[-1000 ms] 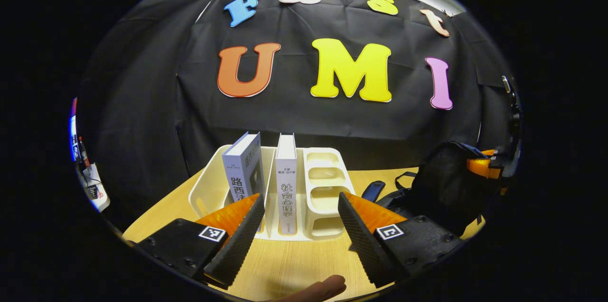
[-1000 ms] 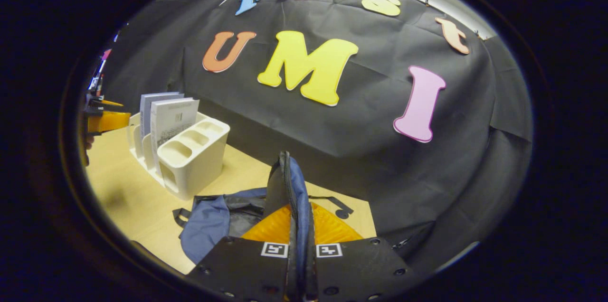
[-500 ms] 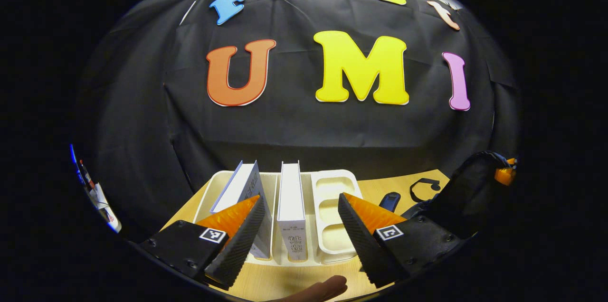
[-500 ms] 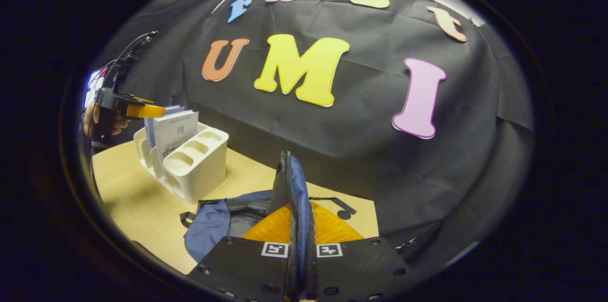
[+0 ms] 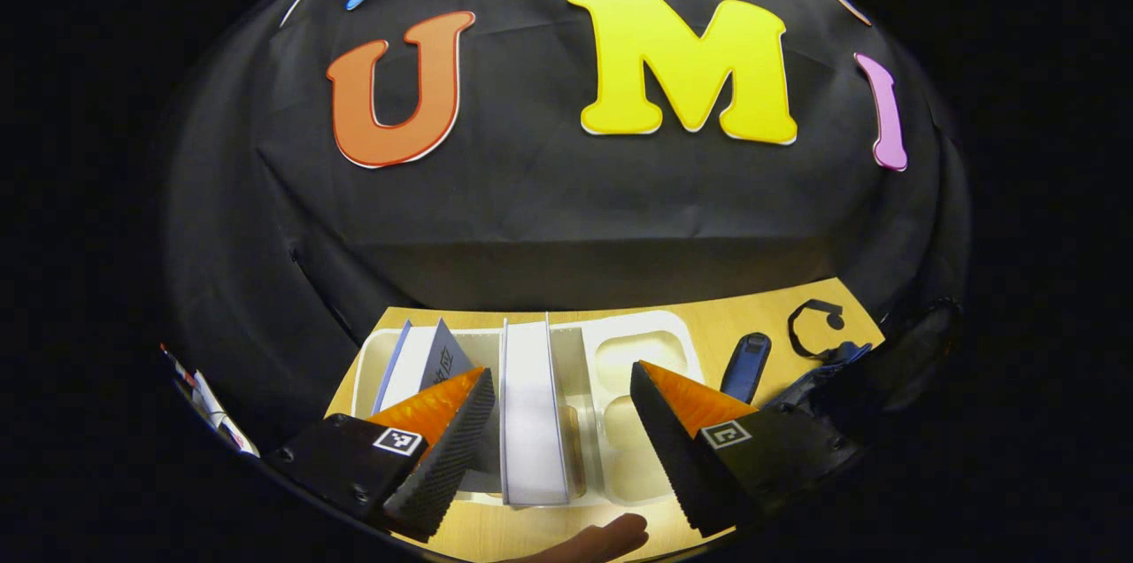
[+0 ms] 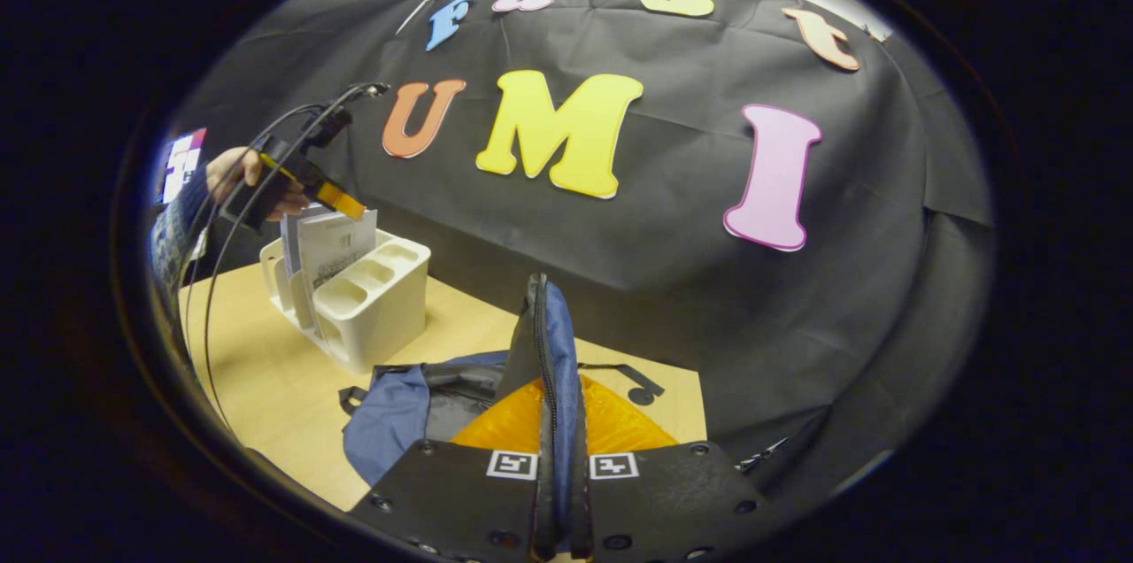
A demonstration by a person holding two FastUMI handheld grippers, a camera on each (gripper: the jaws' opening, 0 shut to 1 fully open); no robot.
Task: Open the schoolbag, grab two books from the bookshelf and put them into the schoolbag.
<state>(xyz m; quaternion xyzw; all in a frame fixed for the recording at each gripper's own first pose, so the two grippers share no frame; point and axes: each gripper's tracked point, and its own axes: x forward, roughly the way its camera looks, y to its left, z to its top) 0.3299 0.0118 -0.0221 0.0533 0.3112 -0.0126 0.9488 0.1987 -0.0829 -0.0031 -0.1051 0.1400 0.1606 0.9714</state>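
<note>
In the left gripper view my left gripper (image 5: 559,408) is open, its fingers straddling the top edge of a white book (image 5: 531,408) standing upright in the white bookshelf (image 5: 642,350); the fingers stand apart from it. A second book (image 5: 423,359) leans to its left. In the right gripper view my right gripper (image 6: 556,448) is shut on the raised flap of the blue schoolbag (image 6: 398,417), which lies on the table. The left gripper (image 6: 341,202), held by a hand (image 6: 232,173), hovers above the books (image 6: 332,244) in the bookshelf (image 6: 372,306).
The wooden table (image 6: 257,368) carries the bookshelf at the left and the schoolbag in front. A bag strap (image 5: 748,366) and a black loop (image 5: 814,320) lie right of the shelf. Cables (image 6: 221,280) hang from the left gripper. The black cloth wall stands close behind.
The left gripper has risen and tipped downward over the bookshelf, so the books are now seen from above between its open fingers. The right gripper keeps holding the bag flap.
</note>
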